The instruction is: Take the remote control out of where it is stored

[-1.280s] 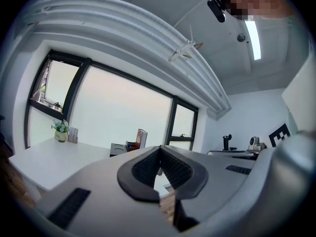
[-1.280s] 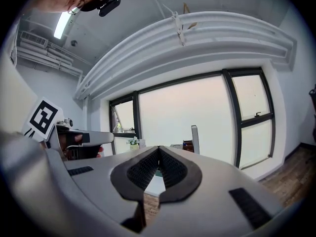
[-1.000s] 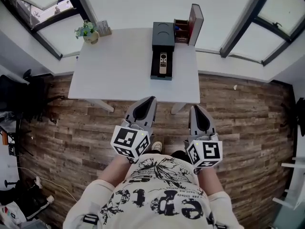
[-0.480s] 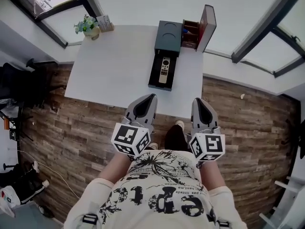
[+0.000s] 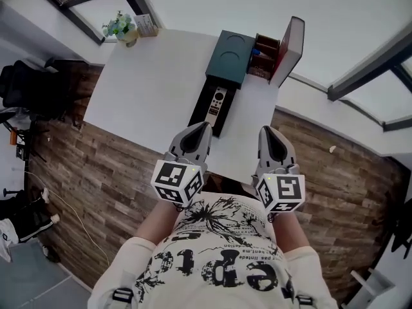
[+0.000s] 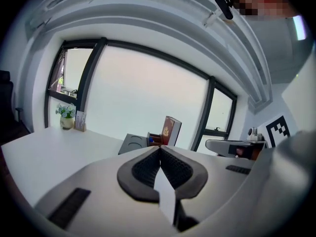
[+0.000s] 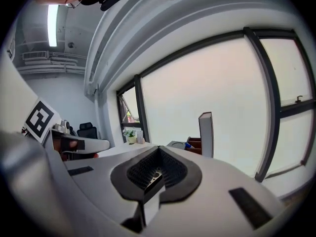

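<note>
Remote control (image 5: 216,103), slim grey bar (dark tray (image 5: 202,108)), left gripper (image 5: 205,125), right gripper (image 5: 264,130), fingers (image 6: 143,169) clenched

The remote (image 5: 217,104), slim and pale grey with dark buttons, lies flat in the pulled-out black drawer (image 5: 202,110), just ahead of the left gripper (image 5: 205,127), pointing away from it.
</note>
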Motion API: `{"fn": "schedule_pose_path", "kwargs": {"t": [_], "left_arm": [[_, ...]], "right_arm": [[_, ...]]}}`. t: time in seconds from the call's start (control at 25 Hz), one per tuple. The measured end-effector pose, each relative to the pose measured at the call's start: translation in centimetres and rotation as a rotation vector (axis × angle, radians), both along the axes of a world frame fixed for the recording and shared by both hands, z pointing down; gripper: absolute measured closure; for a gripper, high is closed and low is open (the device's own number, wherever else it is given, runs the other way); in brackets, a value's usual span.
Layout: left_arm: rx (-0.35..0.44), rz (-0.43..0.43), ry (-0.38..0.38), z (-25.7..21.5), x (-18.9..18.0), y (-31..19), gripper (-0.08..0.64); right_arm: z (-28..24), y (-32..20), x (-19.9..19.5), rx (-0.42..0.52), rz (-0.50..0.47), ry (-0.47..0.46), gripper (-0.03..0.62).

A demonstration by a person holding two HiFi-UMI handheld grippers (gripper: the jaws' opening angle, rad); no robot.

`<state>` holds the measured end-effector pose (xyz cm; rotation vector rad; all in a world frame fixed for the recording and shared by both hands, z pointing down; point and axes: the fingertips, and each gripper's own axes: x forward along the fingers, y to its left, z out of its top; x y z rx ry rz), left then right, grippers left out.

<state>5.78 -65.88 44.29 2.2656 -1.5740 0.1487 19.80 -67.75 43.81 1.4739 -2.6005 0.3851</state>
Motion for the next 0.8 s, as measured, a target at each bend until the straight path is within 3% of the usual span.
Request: {"fn": "schedule_pose_path", "kwargs": {"t": [0.16,0.36,0.68,0.8], "left_arm": [[-0.125,-0.008,-0.057,4.4,-0.1,-2.1,0.549],[-0.262,0.025,-0.061,9.6,-0.8,-4.7,0.549],[-0.462,0.089,-0.192,17.2,-1.5,-8.0,0.549],[-0.516,0.111,-0.205,19.1,-1.7,-9.0,0.538]], "right_arm": [[1.9,-2.1,0.4,-0.056,-0.004,-0.006,0.59],[3.9,-3.7,0.1,-0.125,0.016,0.008,0.591],[8.2,-5.8,-1.2,-0.229,0.058,0.025,0.59],[10.0,-6.4,-1.7,-0.261,0.073,0.039,0.591]]}}
